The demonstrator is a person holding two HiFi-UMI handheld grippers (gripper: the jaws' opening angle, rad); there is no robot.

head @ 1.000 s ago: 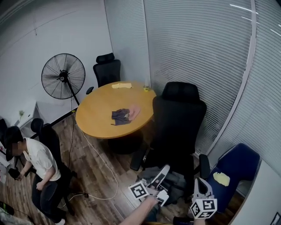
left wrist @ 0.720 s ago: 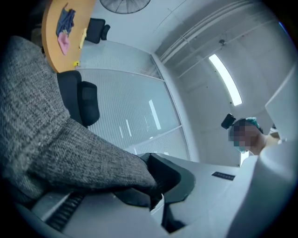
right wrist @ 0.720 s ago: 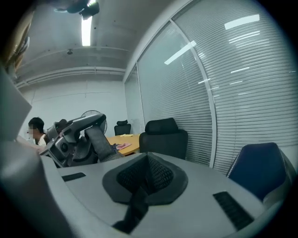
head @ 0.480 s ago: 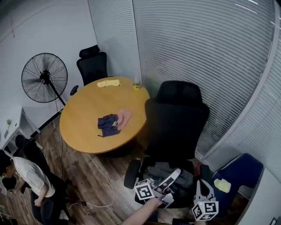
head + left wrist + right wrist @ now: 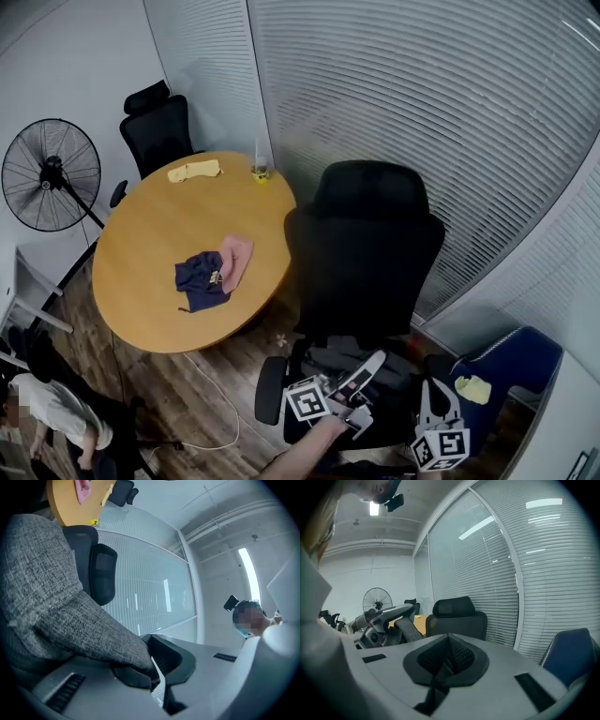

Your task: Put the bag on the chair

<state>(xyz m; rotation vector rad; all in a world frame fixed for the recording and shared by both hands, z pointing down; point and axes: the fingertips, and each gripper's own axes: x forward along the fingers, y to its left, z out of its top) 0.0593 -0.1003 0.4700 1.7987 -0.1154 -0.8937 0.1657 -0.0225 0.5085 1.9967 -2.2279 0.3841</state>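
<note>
Right of the round table point(image 5: 141, 281) stands the black chair point(image 5: 366, 253), and the left gripper point(image 5: 152, 667) has its jaws clamped on a fold of the grey bag point(image 5: 56, 597). The bag hangs low over the seat, though I cannot tell whether it rests there. Further right, the right gripper point(image 5: 449, 641) is closed on what looks like a dark strap point(image 5: 433, 688). Released too near the front edge, the bag may slump to the floor, and a nudge could swivel the chair away or snag the strap on the armrest point(image 5: 270, 389).
</note>
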